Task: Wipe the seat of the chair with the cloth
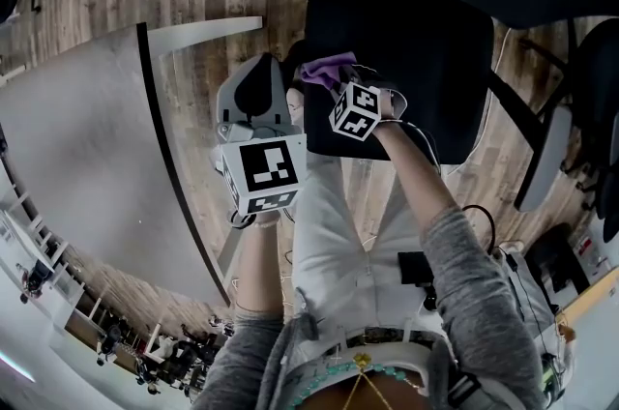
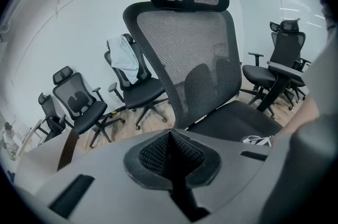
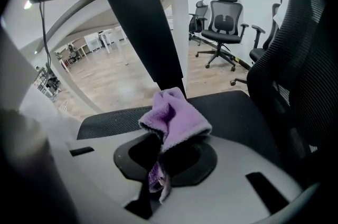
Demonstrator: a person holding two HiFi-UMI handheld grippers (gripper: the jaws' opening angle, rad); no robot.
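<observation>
Starting left of the chair seat [image 1: 416, 60], the left gripper [image 2: 170, 154] is found clenched with nothing between its jaws, held just beside the seat's edge. Over the seat's left part, the right gripper [image 3: 161, 151] is clamped on a purple cloth [image 3: 174, 114], which is bunched above the black seat. Contact between cloth and seat cannot be confirmed.

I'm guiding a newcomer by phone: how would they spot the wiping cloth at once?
Find the black fabric seat of the mesh-backed office chair nearest the person. Over it is the right gripper, jaws shut on a small purple fleecy cloth. It is the only purple thing in sight.
</observation>
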